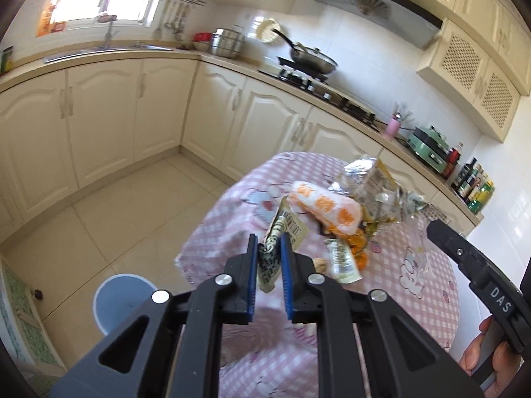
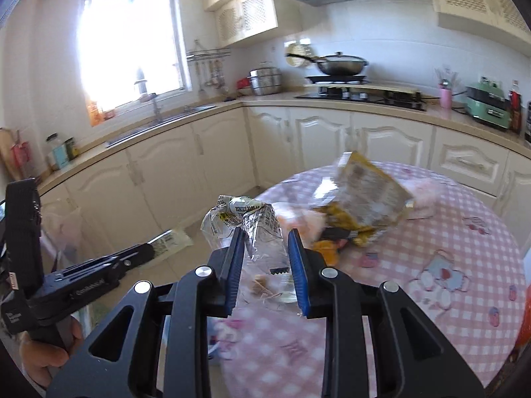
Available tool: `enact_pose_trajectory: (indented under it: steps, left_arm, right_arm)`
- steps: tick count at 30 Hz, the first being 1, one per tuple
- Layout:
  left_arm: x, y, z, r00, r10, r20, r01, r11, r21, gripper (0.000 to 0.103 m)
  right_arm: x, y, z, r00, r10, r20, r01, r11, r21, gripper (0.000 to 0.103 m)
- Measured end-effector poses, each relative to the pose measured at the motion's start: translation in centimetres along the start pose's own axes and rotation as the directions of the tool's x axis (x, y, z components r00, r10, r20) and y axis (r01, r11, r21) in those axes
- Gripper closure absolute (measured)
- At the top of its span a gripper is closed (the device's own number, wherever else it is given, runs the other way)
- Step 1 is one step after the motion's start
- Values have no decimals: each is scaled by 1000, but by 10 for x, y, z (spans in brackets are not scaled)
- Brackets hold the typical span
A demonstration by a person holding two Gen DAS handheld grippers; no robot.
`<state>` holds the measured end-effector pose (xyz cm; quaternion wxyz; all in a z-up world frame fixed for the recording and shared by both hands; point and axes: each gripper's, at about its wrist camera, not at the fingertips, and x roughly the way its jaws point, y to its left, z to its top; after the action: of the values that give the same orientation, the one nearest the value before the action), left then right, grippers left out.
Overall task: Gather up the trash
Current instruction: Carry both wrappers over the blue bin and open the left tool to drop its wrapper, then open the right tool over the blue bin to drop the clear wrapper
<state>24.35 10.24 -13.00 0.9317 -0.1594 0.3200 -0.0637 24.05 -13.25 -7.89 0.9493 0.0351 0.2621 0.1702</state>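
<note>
Pinching a printed wrapper (image 1: 270,255), left tongs (image 1: 269,245); right tongs (image 2: 267,245) clasp crumpled foil wrapper (image 2: 245,222).

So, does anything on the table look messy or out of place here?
Yes: crumpled snack wrappers lie heaped on the pink checked tablecloth with small crumbs nearby. Each hand-held gripper, left and right, grips a wrapper.

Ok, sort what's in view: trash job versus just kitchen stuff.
Job:
left gripper shut on printed wrapper
right gripper, clear wrapper between its fingers
snack bag
orange-patterned wrapper
blue bin

Lying about:
wok
pink cup
steel pots
</note>
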Motion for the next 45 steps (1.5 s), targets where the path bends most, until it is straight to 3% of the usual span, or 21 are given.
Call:
enact_pose_trajectory:
  steps: [8,17,24,26,29,37,45]
  left_arm:
    - [-19,79,-14,990,139,-28,-141,984,-113,91]
    - [4,159,-32,961,250,-121,-271,938,-217,91]
    - [39,201,-32,948,276,-161,-311,913,-263,87]
    - [45,207,-28,948,279,-155,-313,908,-278,72]
    - [52,214,-26,943,290,-161,-326,902,-284,61]
    - [60,234,-42,931,294,-217,-352,882,-313,56]
    - [47,244,-42,925,320,-203,-373,866,-333,53]
  right_arm:
    - [70,86,-20,980,141,-143,-155,984,-85,78]
    - [157,151,-55,922,221,-316,-260,962,-87,77]
    - [196,169,-67,904,225,-364,-269,960,-73,78]
    - [206,171,-66,900,225,-374,-268,961,-66,78]
    - [217,172,-69,895,224,-385,-267,962,-61,77]
    - [232,180,-81,877,232,-422,-281,958,-58,77]
    - [240,192,-82,859,269,-436,-315,949,-35,77]
